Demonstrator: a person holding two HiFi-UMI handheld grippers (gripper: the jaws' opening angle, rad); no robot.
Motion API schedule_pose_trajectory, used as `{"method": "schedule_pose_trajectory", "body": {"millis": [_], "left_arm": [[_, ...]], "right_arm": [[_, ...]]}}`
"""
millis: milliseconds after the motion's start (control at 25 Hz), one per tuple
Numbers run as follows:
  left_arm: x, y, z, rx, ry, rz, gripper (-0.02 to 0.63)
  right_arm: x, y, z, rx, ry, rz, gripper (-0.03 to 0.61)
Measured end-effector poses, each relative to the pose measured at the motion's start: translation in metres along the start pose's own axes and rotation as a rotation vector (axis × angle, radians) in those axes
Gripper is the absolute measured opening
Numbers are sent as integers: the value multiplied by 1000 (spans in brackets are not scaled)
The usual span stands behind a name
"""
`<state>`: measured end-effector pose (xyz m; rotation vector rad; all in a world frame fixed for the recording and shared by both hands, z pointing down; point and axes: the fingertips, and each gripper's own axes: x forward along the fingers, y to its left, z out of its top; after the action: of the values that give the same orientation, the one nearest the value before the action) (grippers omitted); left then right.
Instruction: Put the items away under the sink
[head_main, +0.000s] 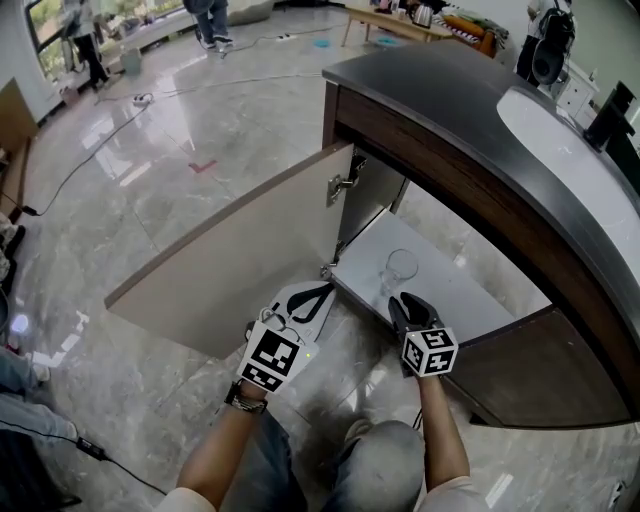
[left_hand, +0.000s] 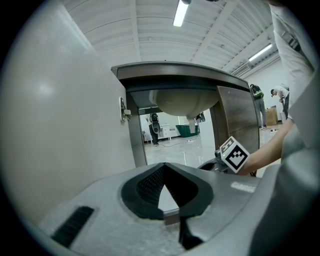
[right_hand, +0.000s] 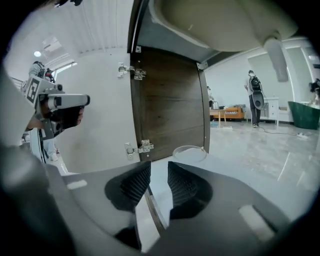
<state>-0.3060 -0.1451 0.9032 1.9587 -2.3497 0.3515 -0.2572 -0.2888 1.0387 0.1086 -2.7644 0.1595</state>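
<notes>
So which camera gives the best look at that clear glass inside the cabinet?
The head view: the glass stands upright on the cabinet floor, seen whole with nothing in front of it. The right gripper view catches only its rim, low in the picture. The left gripper view does not show it.

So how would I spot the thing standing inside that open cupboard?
Find the dark curved counter with the white sink. Beneath it, an open cupboard has a pale grey floor. A clear drinking glass stands upright there, the only thing on it.
</notes>
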Motion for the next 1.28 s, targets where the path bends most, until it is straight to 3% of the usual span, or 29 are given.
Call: {"method": "schedule_pose_trajectory", "body": {"millis": [320,520,680,960,1280], "left_arm": [[-19,-2,29,33,-30,4,-2],[-25,-14,57,54,-42,-11,-2],[-27,-21,92,35,-60,-15,-2],[-48,-27,186,24,-64,-41,-2],[-86,14,341,-1,-49,3,-2]], "right_arm": [[-53,49,67,-142,-100,48,6],[-95,76,122,-241,-173,69,5],[-126,96,172,-229,-237,99,5],[-170,127,257,-210,-239,112,5],[-233,136,422,-234,-242,84,5]]}}
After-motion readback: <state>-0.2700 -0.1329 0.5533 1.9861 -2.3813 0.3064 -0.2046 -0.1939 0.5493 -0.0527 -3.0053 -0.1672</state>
